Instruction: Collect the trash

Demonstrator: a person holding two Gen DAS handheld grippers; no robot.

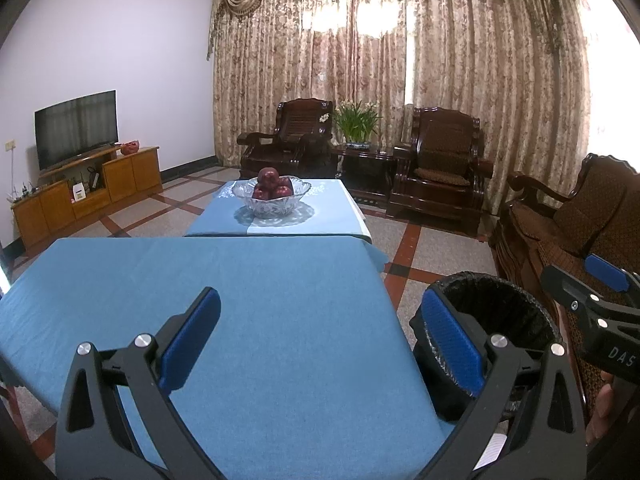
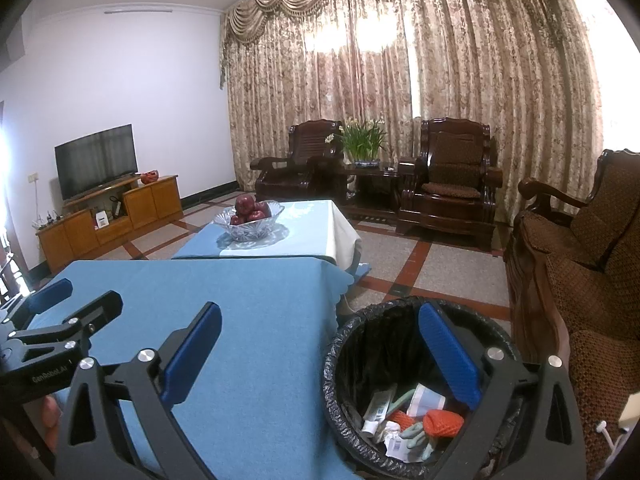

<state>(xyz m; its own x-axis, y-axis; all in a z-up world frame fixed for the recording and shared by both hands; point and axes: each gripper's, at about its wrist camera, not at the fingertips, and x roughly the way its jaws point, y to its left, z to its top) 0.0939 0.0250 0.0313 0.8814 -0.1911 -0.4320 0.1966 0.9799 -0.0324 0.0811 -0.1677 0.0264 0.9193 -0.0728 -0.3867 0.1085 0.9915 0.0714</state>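
Observation:
A round bin with a black liner [image 2: 360,344] stands on the floor at the right edge of the blue-clothed table [image 2: 248,320]. Inside it lie a white tube [image 2: 376,408], orange net pieces [image 2: 442,420], crumpled paper [image 2: 398,446] and a pale glove. My right gripper [image 2: 320,344] is open and empty, above the table's right edge and the bin. My left gripper [image 1: 320,340] is open and empty above the table [image 1: 240,300]. The bin [image 1: 500,300] shows to its right in the left wrist view, and the right gripper [image 1: 592,292] beyond it.
A second low table carries a glass bowl of red apples [image 1: 272,196]. Dark wooden armchairs [image 1: 440,168] and a plant stand at the curtains. A wooden sofa [image 2: 580,272] runs along the right, close to the bin. A TV on a cabinet [image 1: 76,128] is at the left wall.

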